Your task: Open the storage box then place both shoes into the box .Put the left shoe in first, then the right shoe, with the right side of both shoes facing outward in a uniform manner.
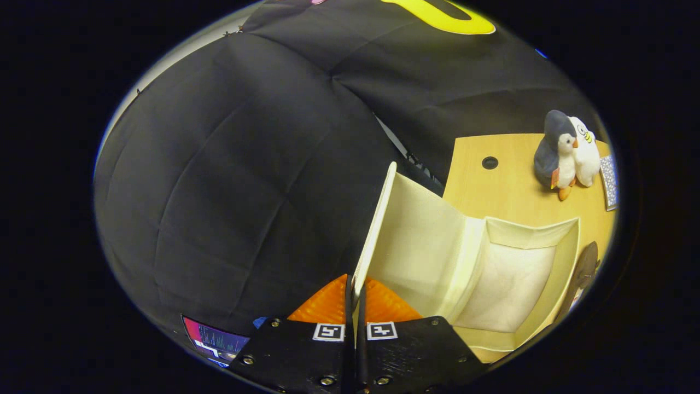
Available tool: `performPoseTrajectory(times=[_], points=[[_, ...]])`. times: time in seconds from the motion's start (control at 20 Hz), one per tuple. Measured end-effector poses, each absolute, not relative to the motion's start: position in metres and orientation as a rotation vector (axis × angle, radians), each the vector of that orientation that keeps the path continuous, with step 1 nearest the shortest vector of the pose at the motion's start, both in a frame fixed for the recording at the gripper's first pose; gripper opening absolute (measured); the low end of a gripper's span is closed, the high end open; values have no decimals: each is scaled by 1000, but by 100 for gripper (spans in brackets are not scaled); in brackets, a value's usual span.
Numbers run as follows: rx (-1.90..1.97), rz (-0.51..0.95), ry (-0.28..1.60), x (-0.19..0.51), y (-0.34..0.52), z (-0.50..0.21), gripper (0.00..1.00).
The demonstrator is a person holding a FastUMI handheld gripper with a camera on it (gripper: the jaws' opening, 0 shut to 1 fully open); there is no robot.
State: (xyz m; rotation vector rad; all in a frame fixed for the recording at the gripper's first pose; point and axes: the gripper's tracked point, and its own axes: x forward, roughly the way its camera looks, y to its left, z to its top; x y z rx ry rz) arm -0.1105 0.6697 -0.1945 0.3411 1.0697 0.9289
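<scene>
My gripper [354, 293] is shut on the edge of the storage box's cream lid [377, 230], both fingers pressing the thin flap from either side. The lid stands raised, swung up and away from the box. Beyond and to the right of the fingers the cream fabric box [514, 284] lies open, its pale inside bare. A dark shoe [584, 273] shows partly just past the box's far right wall, on the wooden table [508, 191].
A plush penguin [558, 156] and a white plush toy [586, 153] stand at the far side of the table beside a patterned card [610, 180]. A round cable hole [490, 162] sits in the tabletop. A lit screen [216, 339] lies left of the fingers.
</scene>
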Motion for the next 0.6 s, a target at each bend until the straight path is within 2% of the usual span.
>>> performPoseTrajectory(times=[0.15, 0.2, 0.25, 0.45, 0.6], points=[[292, 923, 1058, -117, 703, -206, 10], [268, 922, 1047, -116, 710, -210, 10], [257, 929, 1036, -117, 715, -210, 21], [224, 952, 982, -117, 720, -199, 95], [208, 979, 939, -118, 707, -178, 95]])
